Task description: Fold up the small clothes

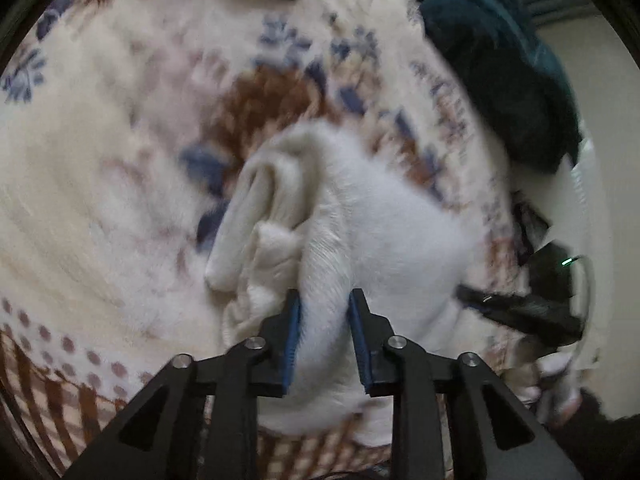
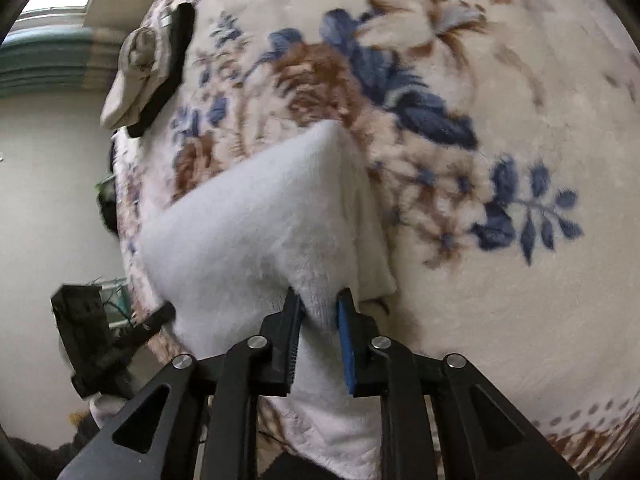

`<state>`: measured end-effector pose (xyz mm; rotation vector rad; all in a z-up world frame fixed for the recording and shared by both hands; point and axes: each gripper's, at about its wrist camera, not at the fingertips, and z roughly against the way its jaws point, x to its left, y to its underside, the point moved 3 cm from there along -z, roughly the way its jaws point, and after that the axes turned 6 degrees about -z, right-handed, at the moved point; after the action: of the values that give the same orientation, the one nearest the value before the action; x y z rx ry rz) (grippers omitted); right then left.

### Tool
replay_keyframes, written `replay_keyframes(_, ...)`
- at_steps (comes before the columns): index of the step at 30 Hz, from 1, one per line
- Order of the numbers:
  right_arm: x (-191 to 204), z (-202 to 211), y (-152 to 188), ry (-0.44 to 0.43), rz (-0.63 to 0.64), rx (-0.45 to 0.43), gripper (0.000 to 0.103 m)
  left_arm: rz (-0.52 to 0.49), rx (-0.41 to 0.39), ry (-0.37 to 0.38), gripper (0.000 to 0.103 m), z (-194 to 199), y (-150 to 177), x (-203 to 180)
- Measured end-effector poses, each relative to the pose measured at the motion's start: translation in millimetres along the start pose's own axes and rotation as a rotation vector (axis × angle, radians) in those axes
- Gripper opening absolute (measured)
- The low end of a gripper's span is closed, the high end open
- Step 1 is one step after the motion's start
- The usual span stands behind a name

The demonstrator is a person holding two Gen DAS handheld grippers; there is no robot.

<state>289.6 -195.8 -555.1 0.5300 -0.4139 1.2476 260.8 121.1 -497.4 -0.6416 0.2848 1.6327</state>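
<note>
left gripper pinching white garment, floral blanket

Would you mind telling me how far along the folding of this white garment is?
Partly done: the white fleece garment already lies doubled over on the floral blanket. In hand: the left gripper and right gripper each pinch an edge. Left: finishing and flattening the fold.

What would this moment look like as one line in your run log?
task: fold small clothes | left gripper: shut on white fleece garment | right gripper: shut on white fleece garment | surface: floral blanket
</note>
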Motion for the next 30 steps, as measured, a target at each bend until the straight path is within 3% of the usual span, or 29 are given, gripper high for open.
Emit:
replay_keyframes(1,3,4,-3,-0.003,0.006,0.007,0.026,-0.004,-0.022,-0.006,0.030,8,-7,-1)
replay_keyframes(3,8,14,-6,-0.013,0.017,0.000,0.035,0.005,-0.044,-0.020,0.051,11,-21,4)
replay_keyframes(5,12,22,-10,-0.023,0.031,-0.035,0.073,0.032,-0.033,-0.039,0.055,-1,-31,12)
replay_keyframes(6,13,23,-12,-0.030,0.033,-0.045,0.076,0.046,-0.009,-0.037,0.055,-13,-35,17)
replay_keyframes(9,9,4,-22,-0.062,0.003,-0.009,0.076,0.047,0.068,-0.010,0.055,-55,-42,19)
replay_keyframes(12,2,-32,-30,-0.065,-0.014,0.052,0.074,0.026,0.047,0.039,0.054,-73,-43,5)
replay_keyframes(14,4,-42,-32,-0.127,-0.054,0.038,0.054,0.013,0.043,0.118,0.051,-76,-43,-7)
replay_keyframes(15,7,-42,-31,-0.139,-0.056,0.032,0.049,0.029,0.036,0.156,0.047,-69,-41,-7)
replay_keyframes(16,11,-37,-30,-0.175,-0.059,0.034,0.040,0.066,0.027,0.233,0.046,-65,-39,-7)
replay_keyframes(18,10,-28,-28,-0.264,-0.078,0.044,0.036,0.161,0.019,0.339,0.042,-63,-37,9)
replay_keyframes(21,-15,-22,-30,-0.345,-0.177,0.061,0.029,0.269,0.049,0.326,0.039,-71,-26,59)
replay_keyframes(24,-28,-36,-31,-0.325,-0.231,0.098,0.029,0.319,0.074,0.409,0.042,-67,-24,72)
replay_keyframes(27,-3,-31,-35,-0.205,-0.084,0.111,0.043,0.286,0.086,0.412,0.044,-47,-32,58)
replay_keyframes(30,12,-15,-39,-0.139,-0.021,0.090,0.056,0.208,0.034,0.349,0.059,-20,-45,44)
